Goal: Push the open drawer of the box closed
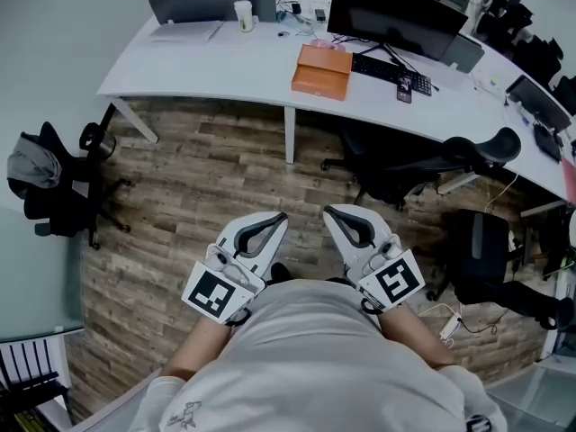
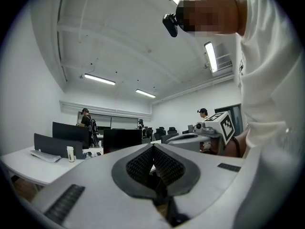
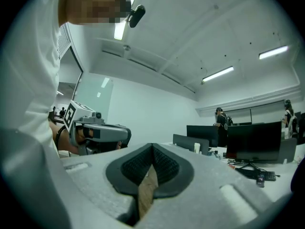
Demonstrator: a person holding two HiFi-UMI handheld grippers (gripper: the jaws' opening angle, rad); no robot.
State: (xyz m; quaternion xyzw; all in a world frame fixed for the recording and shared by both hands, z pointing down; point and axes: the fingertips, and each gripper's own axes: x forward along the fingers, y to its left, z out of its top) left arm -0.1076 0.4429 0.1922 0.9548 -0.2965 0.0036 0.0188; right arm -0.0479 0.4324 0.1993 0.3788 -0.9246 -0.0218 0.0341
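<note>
An orange box [image 1: 321,70] lies on the curved white desk [image 1: 234,66] far ahead of me; from here I cannot tell how its drawer stands. Both grippers are held close to my body over the wood floor, well short of the desk. My left gripper [image 1: 281,217] has its jaws closed tip to tip with nothing between them, as its own view shows [image 2: 153,147]. The right gripper [image 1: 329,211] is likewise shut and empty [image 3: 152,146]. Each gripper appears in the other's view: the right gripper [image 2: 209,135] and the left gripper [image 3: 95,132]. The box is not in either gripper view.
A black monitor [image 1: 396,16], keyboard [image 1: 387,68] and phone [image 1: 404,88] sit right of the box, a white cup [image 1: 244,14] to its left. Black office chairs stand at the left [image 1: 63,183] and right [image 1: 423,160]. A desk leg [image 1: 290,135] rises between me and the box.
</note>
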